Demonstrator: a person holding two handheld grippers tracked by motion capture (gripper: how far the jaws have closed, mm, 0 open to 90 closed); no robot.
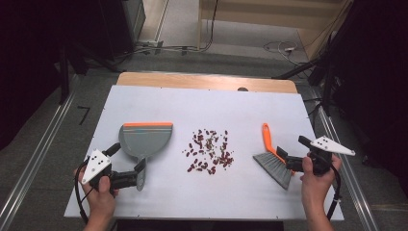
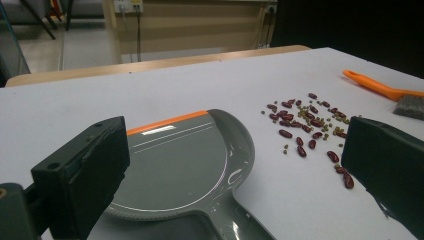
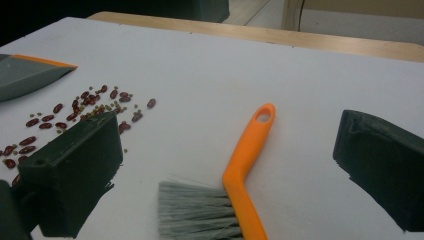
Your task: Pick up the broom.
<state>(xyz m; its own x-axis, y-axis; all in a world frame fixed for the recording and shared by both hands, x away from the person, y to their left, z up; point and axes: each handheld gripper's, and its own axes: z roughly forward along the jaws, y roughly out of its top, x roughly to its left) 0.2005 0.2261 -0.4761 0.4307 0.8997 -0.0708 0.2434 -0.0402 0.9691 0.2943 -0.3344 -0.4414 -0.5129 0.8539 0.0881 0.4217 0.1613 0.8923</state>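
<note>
A white table [image 1: 144,202] holds 3 things in a row. On the left lies a grey dustpan [image 1: 144,139] with an orange strip along its far edge, flat on the table, its handle pointing back toward the person. In the middle is a little heap of beans [image 1: 210,150], dark red ones mixed with tiny green ones, spread out loosely and well apart from the dustpan. On the right lies a small brush [image 1: 273,160] with an orange handle and grey bristles; the handle points away from the person. The left gripper [image 1: 126,163] sits at the dustpan's handle, held by the person's left hand [image 1: 101,197]. In the left gripper view its 2 black jaws are spread wide, 1 on each side of the dustpan [image 2: 180,165], and they are not squeezing it. The right gripper [image 1: 288,161] is at the brush, near the bristles, held by the right hand [image 1: 315,185]. In the right gripper view its jaws are also spread wide, with the brush [image 3: 235,185] lying between them, not pinched.
</note>
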